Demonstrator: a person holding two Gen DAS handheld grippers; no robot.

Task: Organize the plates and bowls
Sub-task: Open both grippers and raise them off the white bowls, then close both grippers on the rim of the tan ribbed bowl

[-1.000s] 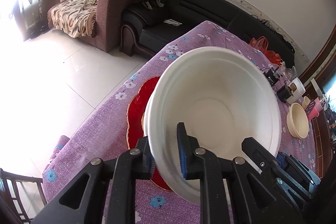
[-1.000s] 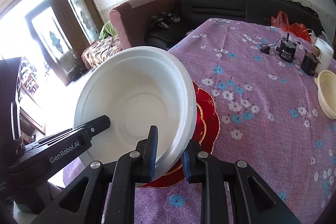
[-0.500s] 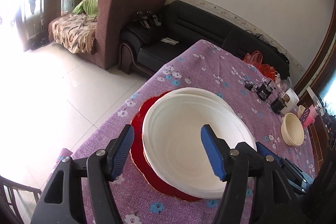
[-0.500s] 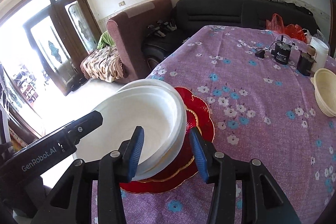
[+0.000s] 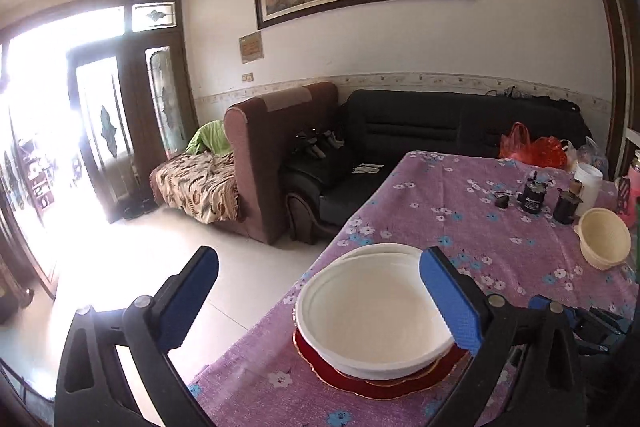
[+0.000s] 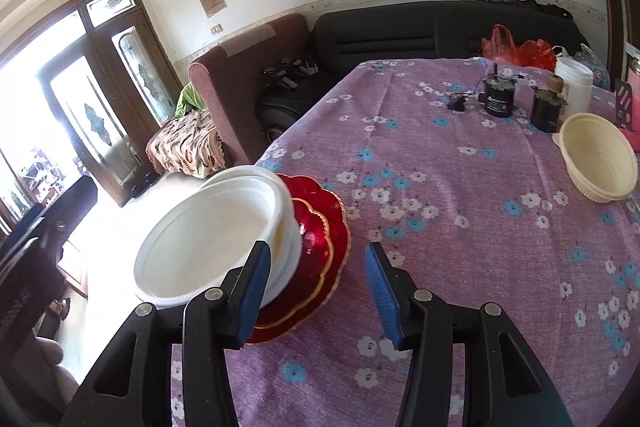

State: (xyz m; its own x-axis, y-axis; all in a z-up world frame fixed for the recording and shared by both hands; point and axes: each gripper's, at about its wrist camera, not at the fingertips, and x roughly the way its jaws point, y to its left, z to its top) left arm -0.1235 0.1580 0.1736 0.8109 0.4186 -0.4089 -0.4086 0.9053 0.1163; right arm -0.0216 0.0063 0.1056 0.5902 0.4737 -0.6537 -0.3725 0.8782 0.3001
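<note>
White bowls sit stacked on red scalloped plates near the table's left edge; the stack also shows in the right wrist view, with the red plates under it. My left gripper is open and empty, raised above and behind the stack. My right gripper is open and empty, just right of the bowls, over the plates' rim. A cream bowl stands apart at the right; it also shows in the right wrist view.
The table has a purple flowered cloth. Black jars, a white tub and red bags stand at the far end. A sofa and armchair lie beyond the table, with floor to the left.
Both grippers let go of the white bowl, which now rests on the stack. Both opened wide and pulled back and up from it.
</note>
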